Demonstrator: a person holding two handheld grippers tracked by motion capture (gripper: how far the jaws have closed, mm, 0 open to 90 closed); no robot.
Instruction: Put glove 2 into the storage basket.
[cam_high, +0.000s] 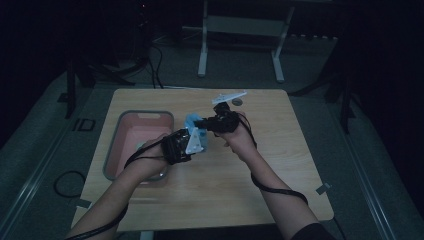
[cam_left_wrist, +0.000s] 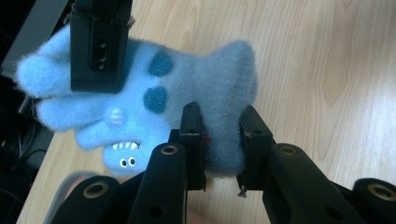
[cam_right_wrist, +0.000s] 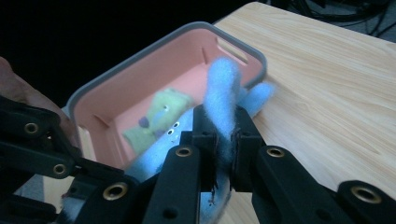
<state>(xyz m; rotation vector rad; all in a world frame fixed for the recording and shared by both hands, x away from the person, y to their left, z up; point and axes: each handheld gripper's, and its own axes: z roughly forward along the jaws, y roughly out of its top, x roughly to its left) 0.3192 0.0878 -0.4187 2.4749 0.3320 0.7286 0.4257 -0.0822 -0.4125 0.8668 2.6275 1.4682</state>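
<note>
Left tool (cam_left_wrist: 219, 140) was clamped on one fuzzy limb of the blue plush monster (cam_left_wrist: 154, 107), jaws pressed into the fabric from both sides. Right tool (cam_right_wrist: 226, 135) was pinched tight on another thin blue limb, the fabric squeezed nearly flat between its jaws; in the left gripper view its black jaw sat over the toy's far end. In the high view both tools met just right of the pink bin (cam_high: 122, 131), left tool (cam_high: 186, 142) nearer the bin's right wall, right tool (cam_high: 212, 122) a bit farther from it, with the plush (cam_high: 192, 122) stretched between them above the bench (cam_high: 250, 190), apparently clear of the wood. The bin had a grey rim, and a green plush toy (cam_right_wrist: 161, 116) lay inside against its floor. Judging by this, the step was carrying the blue toy into the bin. To do it well: both grips should stay firm, since the holds were on thin floppy limbs that could slip; the two tools should travel together toward the bin so the toy isn't pulled taut or torn; lift the hanging body over the grey rim rather than dragging it across; release only once the bulk hung over the bin's interior, beside the green toy, not on the rim.
</note>
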